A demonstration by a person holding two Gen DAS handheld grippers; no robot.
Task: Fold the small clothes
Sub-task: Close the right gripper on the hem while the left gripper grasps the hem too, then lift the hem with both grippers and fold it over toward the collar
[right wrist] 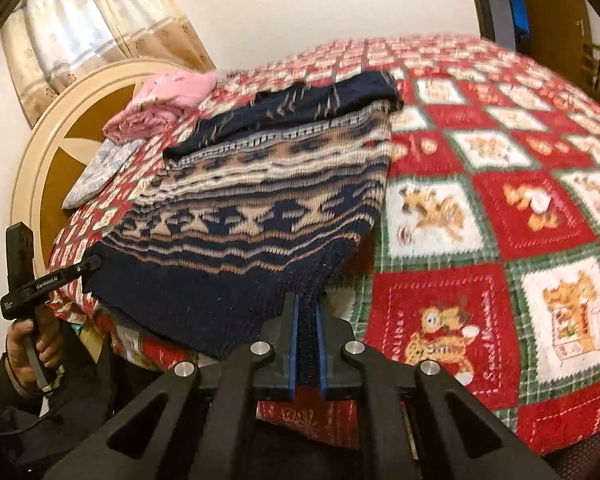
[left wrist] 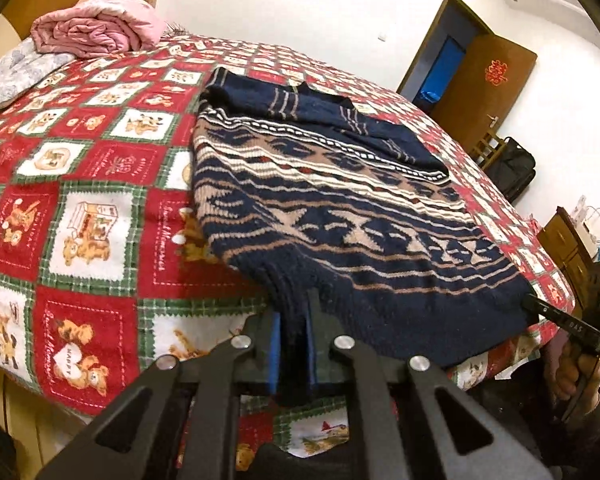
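A navy, tan and white patterned knit sweater [left wrist: 340,208] lies on the bed with its sleeves folded across the top. My left gripper [left wrist: 296,320] is shut on the sweater's dark ribbed hem at the near left corner, and the cloth rises slightly there. In the right wrist view the same sweater [right wrist: 260,208] spreads to the left, and my right gripper [right wrist: 307,320] is shut on the hem at its near right corner. Each view catches the other gripper at the hem's far corner: the right one [left wrist: 540,306], the left one [right wrist: 88,264], each held by a hand.
A red, green and white bear-patterned bedspread [left wrist: 84,216] covers the bed. A rolled pink quilt [left wrist: 96,28] and a pale floral cloth [left wrist: 16,72] lie by the round headboard [right wrist: 40,184]. A brown door [left wrist: 484,92], a black bag [left wrist: 512,168] and a wooden cabinet [left wrist: 568,248] stand beyond the bed.
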